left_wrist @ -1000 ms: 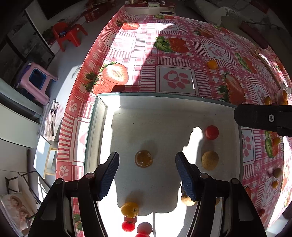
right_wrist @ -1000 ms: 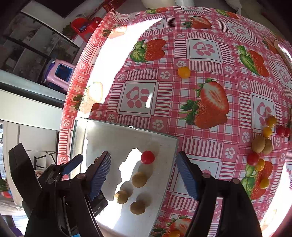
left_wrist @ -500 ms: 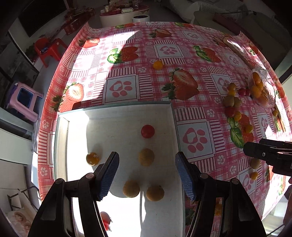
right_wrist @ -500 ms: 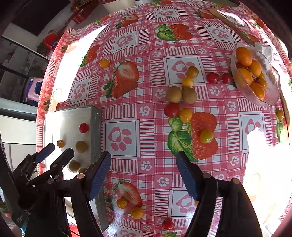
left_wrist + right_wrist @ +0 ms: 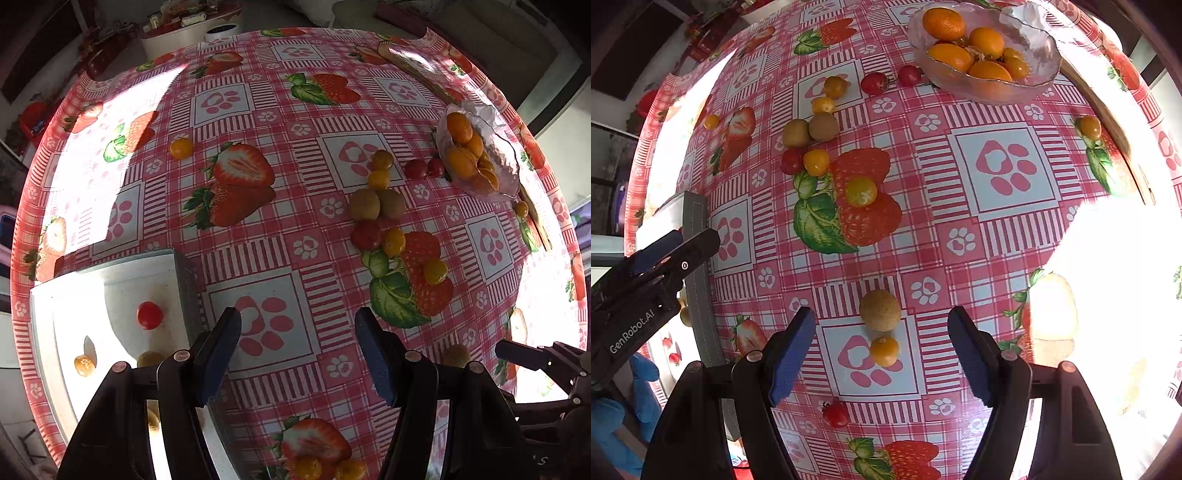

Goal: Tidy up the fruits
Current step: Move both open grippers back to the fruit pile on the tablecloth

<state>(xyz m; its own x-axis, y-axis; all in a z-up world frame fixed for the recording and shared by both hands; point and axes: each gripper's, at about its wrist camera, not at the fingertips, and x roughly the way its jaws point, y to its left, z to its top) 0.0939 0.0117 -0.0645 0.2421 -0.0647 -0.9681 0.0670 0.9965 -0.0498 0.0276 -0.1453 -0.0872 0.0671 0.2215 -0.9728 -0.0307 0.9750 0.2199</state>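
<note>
Now that we have left the tray [image 5: 184,288], both spread, empty grippers [image 5: 297,354] [image 5: 881,360] hover beyond it, over loose fruit [image 5: 880,309].

Sunlit room around a bench [image 5: 258,122]
Hard sunlight bleaches its strawberry-print cloth; a red plastic chair [image 5: 33,114] stands on the dim floor beyond.

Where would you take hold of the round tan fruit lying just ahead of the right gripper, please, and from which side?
Grip the tan fruit across its widest middle, coming straight down from above with the open right gripper. It is a ball, so pads must close level on opposite sides. Keep them clear of the small orange fruit touching its near side.
</note>
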